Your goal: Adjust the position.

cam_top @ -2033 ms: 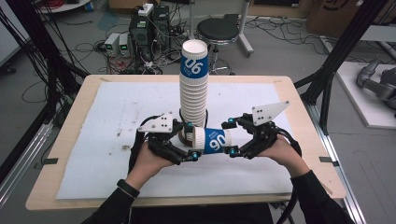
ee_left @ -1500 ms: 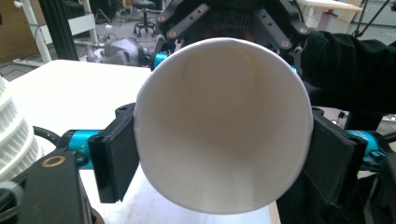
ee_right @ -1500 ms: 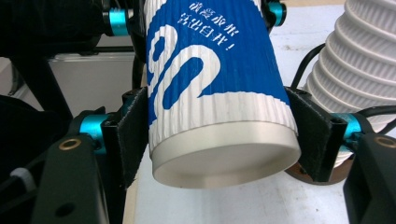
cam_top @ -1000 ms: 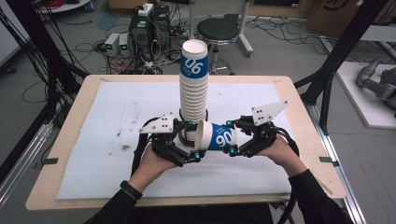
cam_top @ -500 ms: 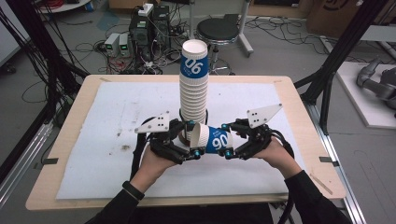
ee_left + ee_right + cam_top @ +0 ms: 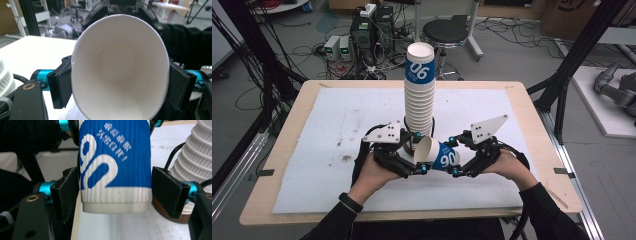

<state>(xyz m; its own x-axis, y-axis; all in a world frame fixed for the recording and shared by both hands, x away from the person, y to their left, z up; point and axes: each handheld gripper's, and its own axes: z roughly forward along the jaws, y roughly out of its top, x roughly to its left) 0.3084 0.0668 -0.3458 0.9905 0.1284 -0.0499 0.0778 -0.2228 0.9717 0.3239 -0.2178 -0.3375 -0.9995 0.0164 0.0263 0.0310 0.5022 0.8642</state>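
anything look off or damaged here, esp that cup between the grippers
The loose cup lies sideways between the left gripper and right gripper, and its rim is squeezed into an oval. The tall cup stack stands straight. The white mat has dark smudges.

The bottom of the tall cup stack (image 6: 419, 105) hides behind the tipped cup (image 6: 438, 153), and the top of that cup's blue side runs off the right gripper view.

Grey floor (image 6: 522, 55) strewn with cables, black round stool (image 6: 451, 31), electronics boxes (image 6: 339, 47), black frame posts (image 6: 582, 47)
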